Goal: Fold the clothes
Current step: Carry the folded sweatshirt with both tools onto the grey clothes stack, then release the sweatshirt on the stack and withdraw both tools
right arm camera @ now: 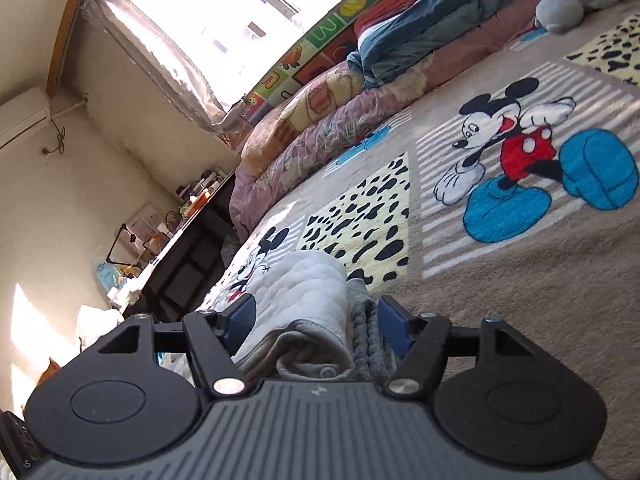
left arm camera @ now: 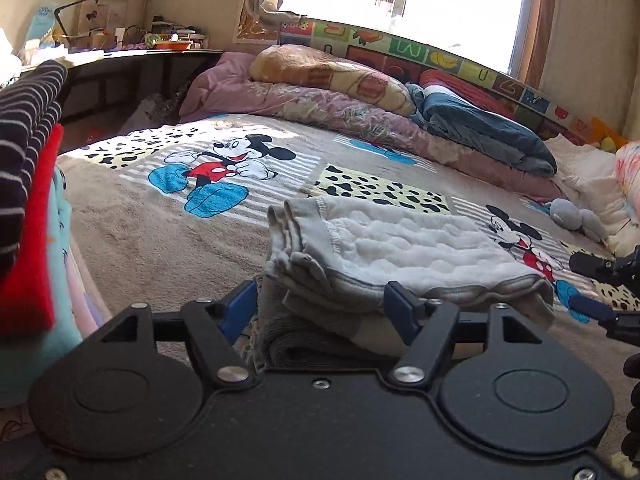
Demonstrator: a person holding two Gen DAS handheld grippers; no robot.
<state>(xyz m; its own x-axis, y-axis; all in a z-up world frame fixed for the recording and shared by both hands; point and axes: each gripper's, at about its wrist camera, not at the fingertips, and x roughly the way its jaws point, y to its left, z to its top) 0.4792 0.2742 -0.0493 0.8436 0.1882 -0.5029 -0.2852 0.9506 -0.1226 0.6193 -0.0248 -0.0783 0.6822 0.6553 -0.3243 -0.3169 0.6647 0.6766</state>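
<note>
A folded grey and white quilted garment [left arm camera: 392, 256] lies on the Mickey Mouse blanket [left arm camera: 168, 232] on the bed. My left gripper [left arm camera: 326, 306] is open, its blue fingers [left arm camera: 240, 308] spread to either side of the garment's near edge. My right gripper [right arm camera: 316, 320] is also open around the same garment [right arm camera: 308, 292], seen from its other end with the view tilted. The right gripper also shows at the right edge of the left wrist view [left arm camera: 600, 292].
A stack of folded clothes, striped navy [left arm camera: 28, 152] over red and teal, stands at the left. Rolled quilts and pillows [left arm camera: 320, 92] line the far side of the bed. A grey plush toy [left arm camera: 576, 216] lies at the right. A dark desk [left arm camera: 132, 72] stands beyond the bed.
</note>
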